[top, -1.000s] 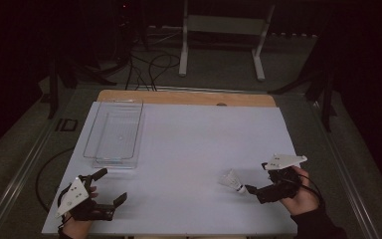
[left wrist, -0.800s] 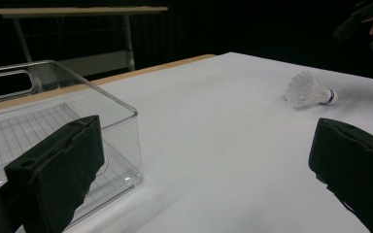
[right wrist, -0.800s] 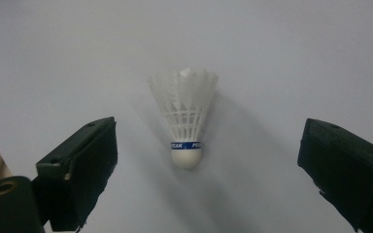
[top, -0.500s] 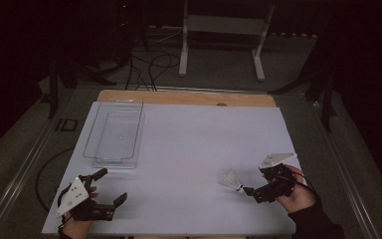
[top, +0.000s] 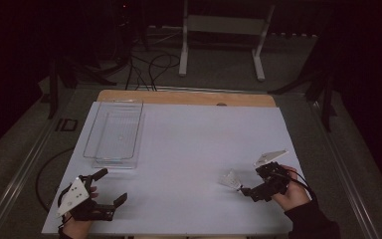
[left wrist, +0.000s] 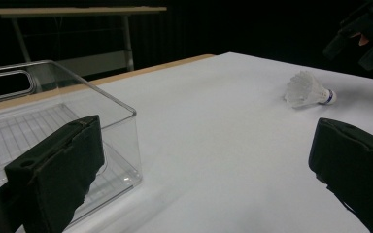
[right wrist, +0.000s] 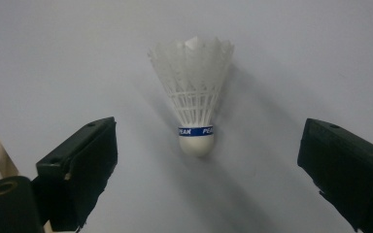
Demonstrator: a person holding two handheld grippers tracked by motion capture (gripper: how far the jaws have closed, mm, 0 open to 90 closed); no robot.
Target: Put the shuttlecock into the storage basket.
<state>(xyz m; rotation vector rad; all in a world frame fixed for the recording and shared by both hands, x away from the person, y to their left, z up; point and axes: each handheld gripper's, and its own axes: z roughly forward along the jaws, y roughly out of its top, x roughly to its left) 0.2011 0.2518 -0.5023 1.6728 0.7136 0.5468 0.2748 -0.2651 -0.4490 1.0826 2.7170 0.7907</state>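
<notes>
One shuttlecock lies on the counter, light with a fragile skirt. Right gripper, jaws spread, faces its firm cork; left gripper is also spread.

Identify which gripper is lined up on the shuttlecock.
The right gripper: its open fingers point at the white plastic shuttlecock. The left gripper sits far off.

White shuttlecock lies on its side; blue band.

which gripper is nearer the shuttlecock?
Right. The right gripper is open right beside the shuttlecock; the left gripper sits across the table near the clear bin.
</notes>
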